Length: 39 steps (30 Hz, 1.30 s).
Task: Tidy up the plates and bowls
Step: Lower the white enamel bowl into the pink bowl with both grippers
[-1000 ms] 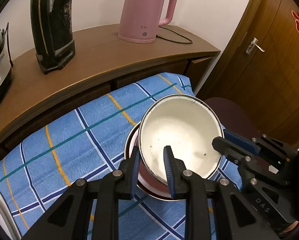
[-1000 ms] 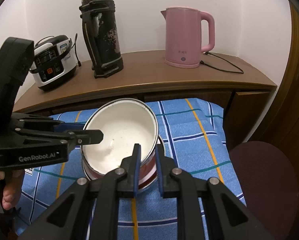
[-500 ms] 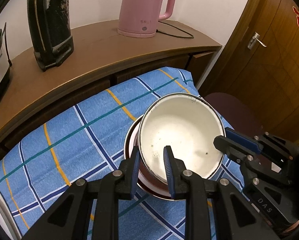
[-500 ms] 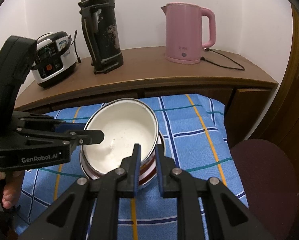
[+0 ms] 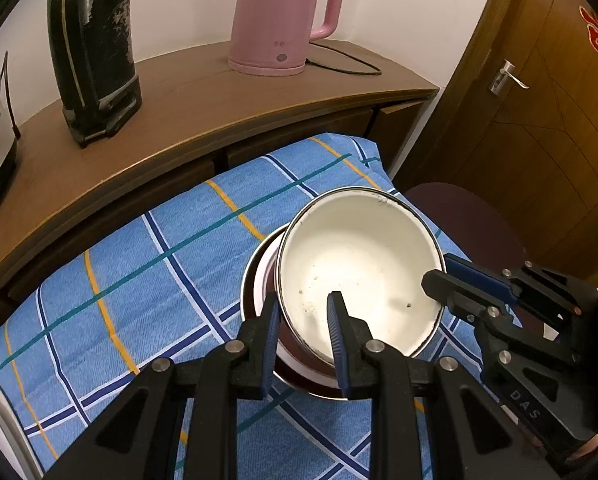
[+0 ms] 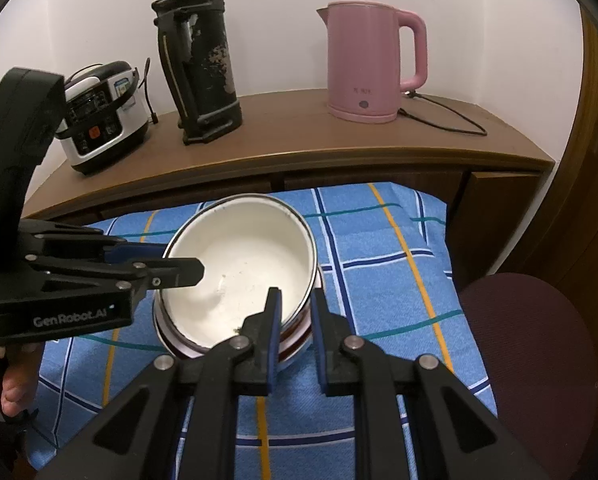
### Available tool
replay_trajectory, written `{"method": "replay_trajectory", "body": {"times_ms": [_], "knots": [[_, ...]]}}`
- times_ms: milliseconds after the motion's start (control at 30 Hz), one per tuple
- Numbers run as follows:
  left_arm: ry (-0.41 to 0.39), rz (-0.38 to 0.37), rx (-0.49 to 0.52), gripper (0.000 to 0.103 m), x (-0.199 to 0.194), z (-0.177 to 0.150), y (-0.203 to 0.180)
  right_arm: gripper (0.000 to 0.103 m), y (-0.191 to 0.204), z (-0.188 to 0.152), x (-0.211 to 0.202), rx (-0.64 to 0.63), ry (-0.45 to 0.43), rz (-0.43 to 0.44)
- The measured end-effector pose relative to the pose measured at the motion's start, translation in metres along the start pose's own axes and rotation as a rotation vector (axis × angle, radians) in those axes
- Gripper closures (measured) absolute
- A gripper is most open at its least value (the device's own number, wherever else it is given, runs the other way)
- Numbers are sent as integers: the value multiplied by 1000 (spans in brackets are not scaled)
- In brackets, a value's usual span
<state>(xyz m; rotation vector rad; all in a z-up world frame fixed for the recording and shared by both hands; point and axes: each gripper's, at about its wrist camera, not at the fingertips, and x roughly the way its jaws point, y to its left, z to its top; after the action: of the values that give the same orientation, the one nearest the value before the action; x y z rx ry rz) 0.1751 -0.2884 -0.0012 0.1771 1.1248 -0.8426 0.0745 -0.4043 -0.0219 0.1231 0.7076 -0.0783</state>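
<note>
A white enamel bowl with a dark metal rim sits tilted on top of a red-walled bowl on the blue checked cloth. My left gripper is shut on the white bowl's near rim, one finger inside and one outside. It enters the right wrist view from the left, as the left gripper. My right gripper is shut on the opposite side of the same rim. In the left wrist view, the right gripper reaches in from the right.
Behind the cloth a wooden counter carries a pink kettle with its cord, a black thermos and a rice cooker. A dark red stool stands right of the cloth, with a wooden door beyond. A hand holds the left gripper.
</note>
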Motion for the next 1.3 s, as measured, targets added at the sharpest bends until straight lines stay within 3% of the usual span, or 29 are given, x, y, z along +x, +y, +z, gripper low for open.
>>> {"method": "replay_trajectory", "body": {"times_ms": [900, 1300], "knots": [[-9, 58, 57, 77, 2, -1, -5, 87, 0, -5, -2, -8, 11, 22], [-15, 47, 71, 76, 5, -3, -8, 87, -6, -7, 3, 16, 22, 33]]}}
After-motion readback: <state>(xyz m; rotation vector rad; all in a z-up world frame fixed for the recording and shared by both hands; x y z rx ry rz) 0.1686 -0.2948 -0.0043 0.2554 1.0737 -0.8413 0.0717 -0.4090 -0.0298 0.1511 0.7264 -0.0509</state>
